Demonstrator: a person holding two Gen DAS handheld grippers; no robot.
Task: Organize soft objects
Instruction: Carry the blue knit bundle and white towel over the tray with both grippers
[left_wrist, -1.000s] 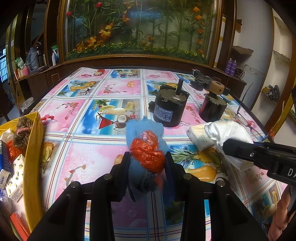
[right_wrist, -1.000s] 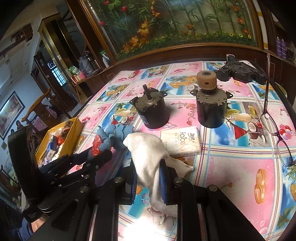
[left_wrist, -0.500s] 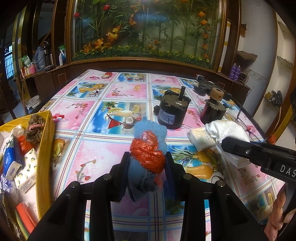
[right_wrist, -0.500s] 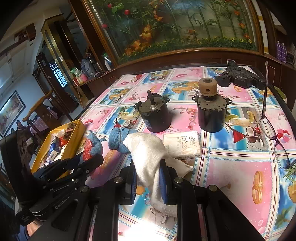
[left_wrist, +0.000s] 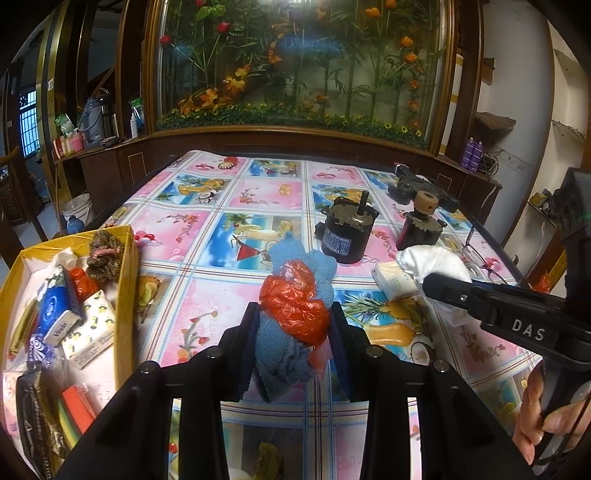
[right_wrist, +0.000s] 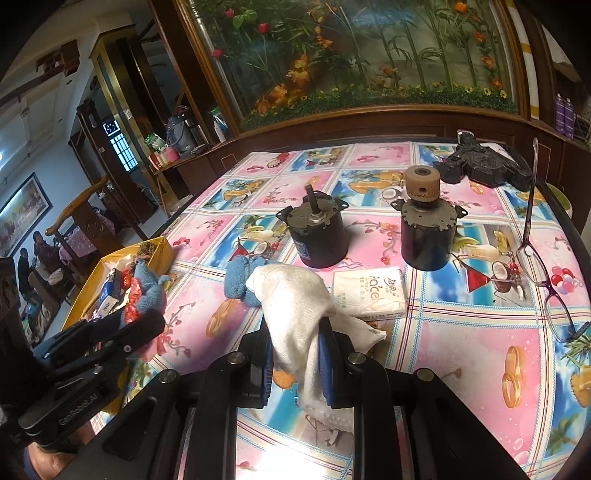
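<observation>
My left gripper (left_wrist: 293, 328) is shut on a blue cloth (left_wrist: 277, 354) and a crumpled red plastic bag (left_wrist: 295, 302), held above the table. It also shows in the right wrist view (right_wrist: 147, 325), close to the yellow box (right_wrist: 162, 251). My right gripper (right_wrist: 295, 354) is shut on a white cloth (right_wrist: 291, 302), held above the table; it shows in the left wrist view (left_wrist: 436, 284) too. The yellow box (left_wrist: 127, 273) at the left holds tissue packs and other soft items. A second blue cloth (right_wrist: 240, 280) lies on the table.
Two black motors (right_wrist: 317, 236) (right_wrist: 428, 229) stand mid-table. A white tissue pack (right_wrist: 369, 291) lies in front of them. Glasses (right_wrist: 535, 258) lie at the right edge, a black device (right_wrist: 480, 166) at the far right. The floral tablecloth (left_wrist: 236, 192) covers the table.
My left gripper has lifted and moved left toward the yellow box with the blue cloth and red bag. More of the box shows. My right gripper still holds the white cloth.
</observation>
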